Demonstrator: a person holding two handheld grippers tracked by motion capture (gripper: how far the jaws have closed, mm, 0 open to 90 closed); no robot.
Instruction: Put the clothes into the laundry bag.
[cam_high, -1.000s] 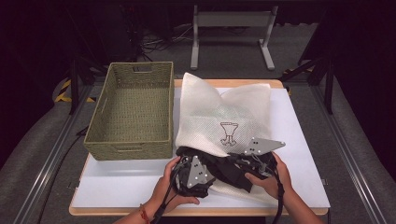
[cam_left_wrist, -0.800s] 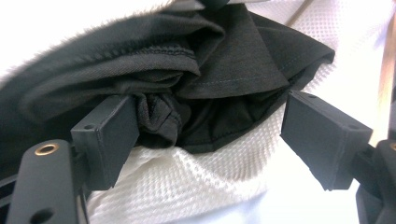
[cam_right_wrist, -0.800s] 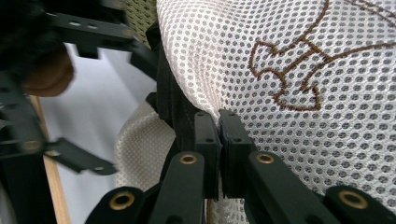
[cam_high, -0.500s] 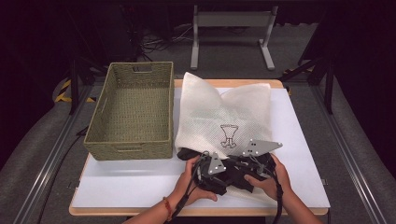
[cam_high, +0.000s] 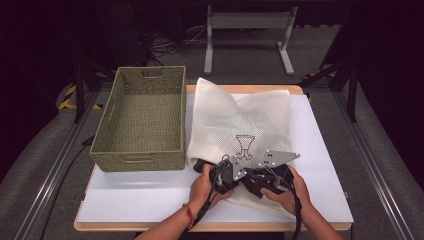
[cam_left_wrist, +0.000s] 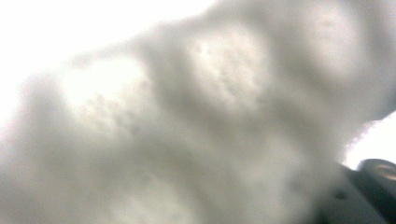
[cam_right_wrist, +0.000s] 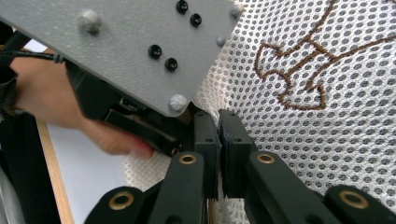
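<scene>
The right gripper (cam_right_wrist: 219, 135) has its fingers (cam_right_wrist: 236, 144) pressed together on a pinch of the white mesh laundry bag (cam_high: 240, 125), just below the brown embroidered emblem (cam_right_wrist: 299, 70). The left gripper (cam_high: 222, 175) sits touching it on the side toward the woven basket (cam_high: 142, 125). Its jaws have just been closing, and its own view is a blur of mesh right against the lens, so mesh lies at its fingers, but whether they are clamped on it cannot be told. A dark garment (cam_high: 202, 164) pokes out at the bag's near edge beside the left hand (cam_high: 202, 187).

The bag lies on the bench (cam_high: 150, 200), right of the basket, its near end under both grippers.

The risks, as judged from here: the two grippers crowd one spot, so they may knock each other or catch both mesh layers and seal the mouth. A thin pinch may slip when pulled, and the garment could drag out onto the bench.
</scene>
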